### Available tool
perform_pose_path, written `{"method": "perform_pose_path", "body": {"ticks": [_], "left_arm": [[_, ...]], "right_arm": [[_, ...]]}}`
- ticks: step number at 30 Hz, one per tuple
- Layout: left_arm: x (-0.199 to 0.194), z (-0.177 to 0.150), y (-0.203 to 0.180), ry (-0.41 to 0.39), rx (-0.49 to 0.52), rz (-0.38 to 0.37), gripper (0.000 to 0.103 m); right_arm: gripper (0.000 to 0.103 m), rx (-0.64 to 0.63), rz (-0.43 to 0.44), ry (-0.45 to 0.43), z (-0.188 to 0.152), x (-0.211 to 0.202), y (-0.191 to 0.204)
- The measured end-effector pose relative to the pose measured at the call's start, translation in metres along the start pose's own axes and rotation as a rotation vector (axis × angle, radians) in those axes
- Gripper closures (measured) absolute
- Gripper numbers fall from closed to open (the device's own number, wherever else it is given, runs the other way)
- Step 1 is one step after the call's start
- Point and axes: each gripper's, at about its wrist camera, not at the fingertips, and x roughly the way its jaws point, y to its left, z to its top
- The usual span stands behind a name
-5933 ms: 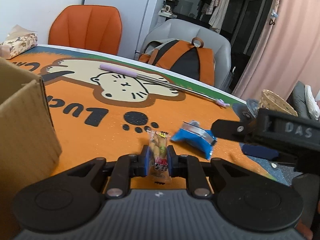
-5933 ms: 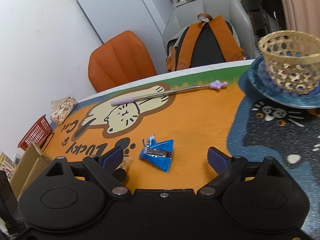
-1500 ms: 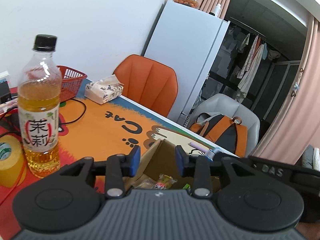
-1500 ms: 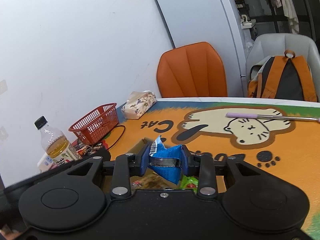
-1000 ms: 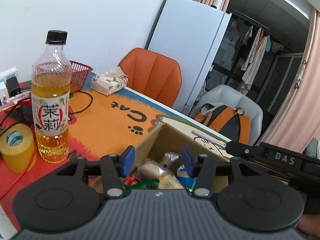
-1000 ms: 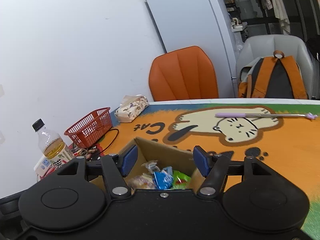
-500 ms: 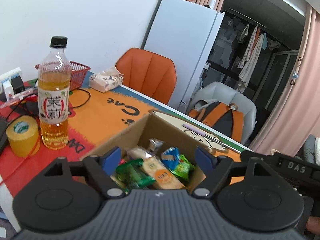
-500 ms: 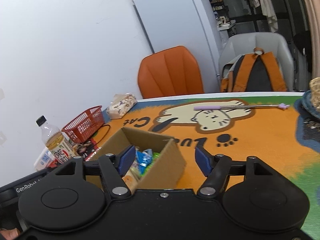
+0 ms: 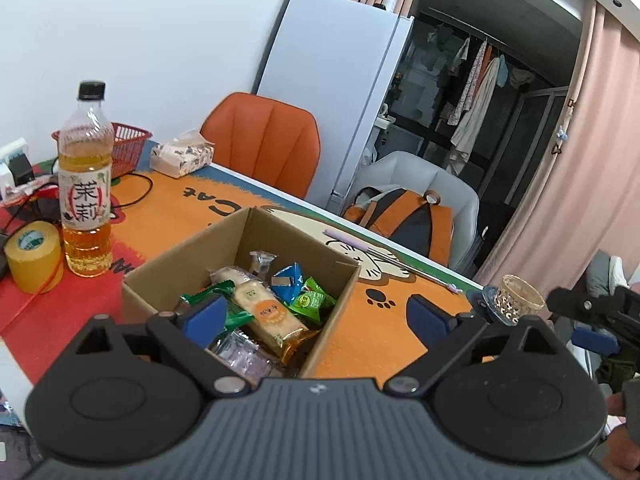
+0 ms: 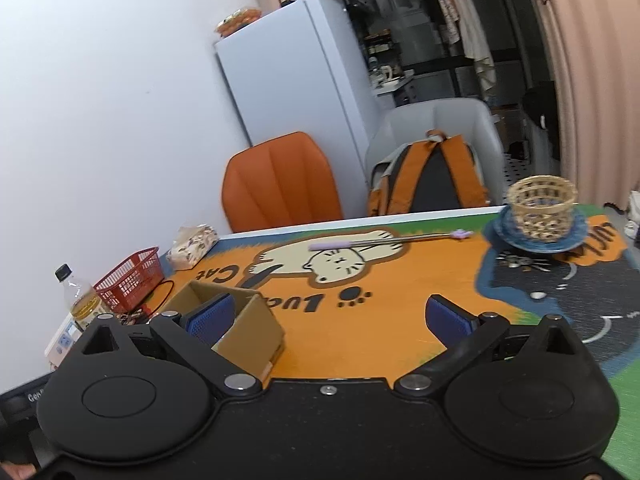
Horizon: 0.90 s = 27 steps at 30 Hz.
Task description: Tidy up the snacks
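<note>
An open cardboard box (image 9: 338,280) stands on the orange cat mat and holds several wrapped snacks, among them a blue packet (image 9: 289,284), a green packet (image 9: 310,301) and an orange-labelled cracker pack (image 9: 266,312). My left gripper (image 9: 316,314) is open and empty, raised above and just behind the box. My right gripper (image 10: 330,318) is open and empty, pulled back to the right of the box (image 10: 248,330); its tip also shows at the right edge of the left wrist view (image 9: 592,312).
A tea bottle (image 9: 85,188), a yellow tape roll (image 9: 30,256), a red basket (image 9: 126,146) and a tissue pack (image 9: 182,156) stand left of the box. A purple-handled stick (image 10: 384,242) lies on the mat. A woven basket on a blue plate (image 10: 540,208) stands at the far right.
Both grippers let go of their snacks into the box, opened wide and drew back. The right gripper swung away to the right, so the box now sits at its left.
</note>
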Motion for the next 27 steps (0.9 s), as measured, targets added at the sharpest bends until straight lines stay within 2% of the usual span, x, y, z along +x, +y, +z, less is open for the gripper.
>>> {"method": "perform_pose_path", "body": {"ticks": [7, 10, 14, 19, 27], "left_arm": [[-0.028, -0.005, -0.007, -0.006, 0.038, -0.018, 0.003], [-0.039, -0.009, -0.012, -0.002, 0.073, 0.002, 0.001], [-0.052, -0.017, -0.018, -0.001, 0.094, 0.005, 0.000], [-0.060, -0.027, -0.023, 0.028, 0.136, -0.004, 0.000], [-0.076, -0.041, -0.031, 0.054, 0.206, 0.000, 0.000]], "right_arm": [[0.000, -0.019, -0.031, -0.025, -0.009, -0.036, -0.003], [0.000, -0.031, -0.029, -0.032, -0.012, -0.051, -0.002], [0.000, -0.081, -0.037, -0.037, -0.018, -0.072, 0.002], [0.000, -0.140, -0.088, -0.046, -0.025, -0.095, 0.002], [0.000, -0.101, -0.051, -0.009, -0.045, -0.107, -0.018]]}}
